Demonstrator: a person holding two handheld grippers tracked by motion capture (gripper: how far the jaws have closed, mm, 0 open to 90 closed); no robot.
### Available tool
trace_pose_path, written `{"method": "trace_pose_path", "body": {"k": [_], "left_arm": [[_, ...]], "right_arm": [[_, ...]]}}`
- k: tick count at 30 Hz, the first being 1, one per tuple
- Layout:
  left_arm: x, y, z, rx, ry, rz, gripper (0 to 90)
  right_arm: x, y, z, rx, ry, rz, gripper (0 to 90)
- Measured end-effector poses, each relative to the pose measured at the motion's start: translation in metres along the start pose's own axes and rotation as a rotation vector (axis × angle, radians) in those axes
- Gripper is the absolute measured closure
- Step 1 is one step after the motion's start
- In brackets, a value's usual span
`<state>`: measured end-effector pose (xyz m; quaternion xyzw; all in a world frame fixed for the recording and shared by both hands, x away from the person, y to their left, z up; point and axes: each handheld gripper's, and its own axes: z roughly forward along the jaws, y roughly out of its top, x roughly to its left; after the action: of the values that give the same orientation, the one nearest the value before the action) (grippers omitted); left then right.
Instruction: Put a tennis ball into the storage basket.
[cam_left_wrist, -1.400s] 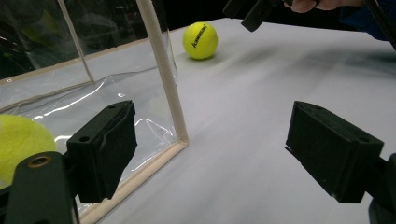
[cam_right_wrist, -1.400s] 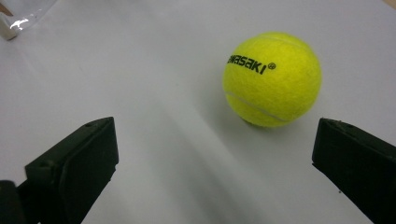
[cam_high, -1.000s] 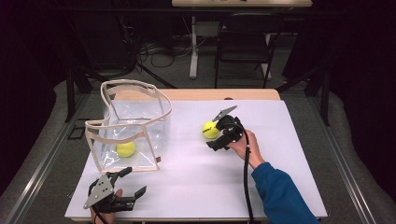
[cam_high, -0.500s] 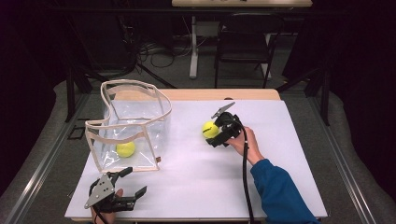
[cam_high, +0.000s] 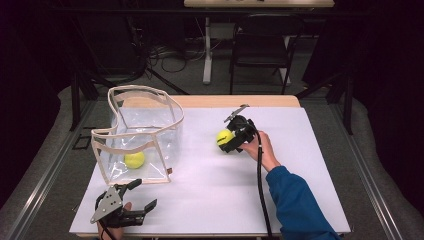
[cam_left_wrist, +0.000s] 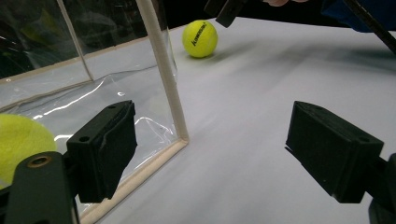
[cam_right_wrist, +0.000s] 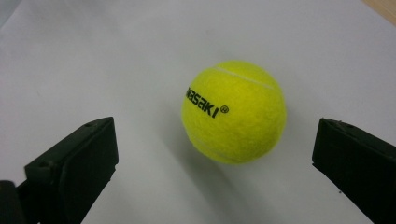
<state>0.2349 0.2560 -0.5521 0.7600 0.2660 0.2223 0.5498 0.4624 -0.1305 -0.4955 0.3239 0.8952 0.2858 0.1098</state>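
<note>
Right hand-held gripper (cam_high: 231, 142): jaws spread wide, tennis ball (cam_high: 224, 137) lying between them on the white table (cam_high: 300, 170), untouched. Right gripper view shows clear gaps on both sides of the ball and black lettering on its felt, too small to read from the high view.

Left hand-held gripper (cam_high: 131, 200): jaws spread, holding nothing, just in front of the clear bag (cam_high: 150, 125). Ball is well to the right of the bag.

Left gripper view looks past the bag's cream-edged corner; second ball (cam_high: 134, 159) sits inside the bag, behind the clear wall.
</note>
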Motion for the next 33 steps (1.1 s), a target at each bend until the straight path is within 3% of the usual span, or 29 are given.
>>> {"method": "trace_pose_path", "body": {"k": [21, 33], "left_arm": [[0.000, 0.000, 0.000, 0.001, -0.005, 0.004, 15.8], [0.000, 0.000, 0.000, 0.004, -0.003, 0.004, 15.7]], "right_arm": [[-0.002, 0.001, 0.005, 0.003, -0.007, 0.003, 0.0], [-0.001, 0.007, 0.020, 0.027, 0.010, 0.007, 0.0]]}}
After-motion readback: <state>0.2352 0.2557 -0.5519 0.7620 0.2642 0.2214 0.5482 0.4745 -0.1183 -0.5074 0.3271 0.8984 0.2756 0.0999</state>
